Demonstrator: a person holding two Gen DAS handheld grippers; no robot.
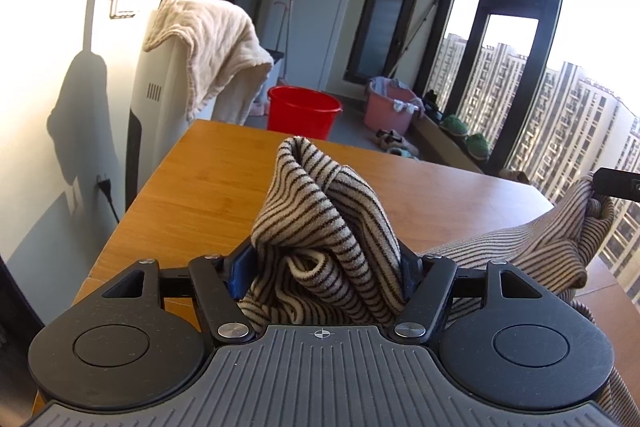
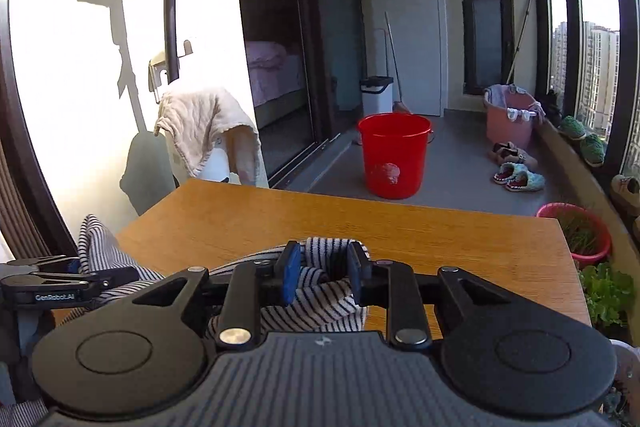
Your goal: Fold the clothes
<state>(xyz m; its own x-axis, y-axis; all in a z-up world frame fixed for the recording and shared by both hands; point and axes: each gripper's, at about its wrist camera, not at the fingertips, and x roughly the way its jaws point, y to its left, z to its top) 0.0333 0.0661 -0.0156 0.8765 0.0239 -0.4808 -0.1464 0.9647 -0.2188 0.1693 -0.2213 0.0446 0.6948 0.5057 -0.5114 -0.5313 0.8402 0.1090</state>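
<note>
A beige garment with dark stripes [image 1: 320,211] is bunched between my left gripper's [image 1: 324,267] blue pads, which are shut on it; its folded edge stands up above the wooden table [image 1: 208,179]. The cloth stretches right to the right gripper's tip [image 1: 616,183]. In the right wrist view my right gripper [image 2: 324,273] is shut on another part of the striped garment [image 2: 316,307], low over the table [image 2: 400,227]. The left gripper [image 2: 60,283] shows at the left edge, holding cloth.
A red bucket [image 2: 394,155] stands on the floor beyond the table. A cream towel [image 2: 204,127] hangs over a white appliance. A pink basket [image 2: 510,125], slippers [image 2: 518,177] and potted plants [image 2: 580,231] lie along the window side at the right.
</note>
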